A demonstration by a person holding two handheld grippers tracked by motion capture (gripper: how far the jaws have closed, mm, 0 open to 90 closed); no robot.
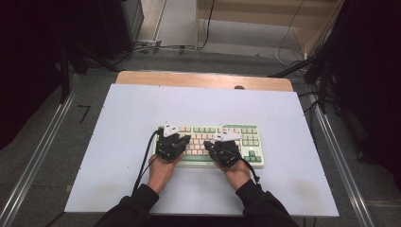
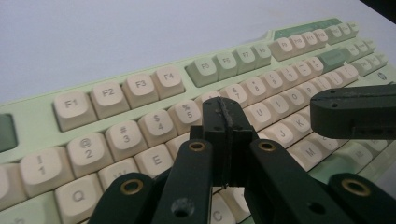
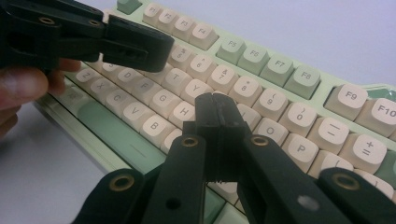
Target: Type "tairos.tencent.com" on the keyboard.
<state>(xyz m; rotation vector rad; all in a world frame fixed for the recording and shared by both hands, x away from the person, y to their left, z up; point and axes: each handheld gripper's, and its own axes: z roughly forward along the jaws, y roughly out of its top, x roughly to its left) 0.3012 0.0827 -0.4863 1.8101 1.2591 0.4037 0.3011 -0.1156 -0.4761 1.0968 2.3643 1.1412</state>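
A green and cream keyboard (image 1: 246,135) lies in the middle of a white table mat. My left gripper (image 1: 185,138) hovers over its left half, jaws shut with nothing between them. In the left gripper view that left gripper (image 2: 225,108) points at the keys near the number row of the keyboard (image 2: 107,95), and the other gripper's tip (image 2: 355,112) shows at the right. My right gripper (image 1: 208,144) is over the middle keys, also shut and empty. In the right gripper view the right gripper (image 3: 215,103) sits above the keyboard (image 3: 261,60) around H and J.
The white mat (image 1: 123,123) covers a wooden table (image 1: 203,79). Metal rails (image 1: 38,161) run along both sides of the table. Cables (image 1: 142,168) trail from each gripper toward the person's dark sleeves (image 1: 265,208).
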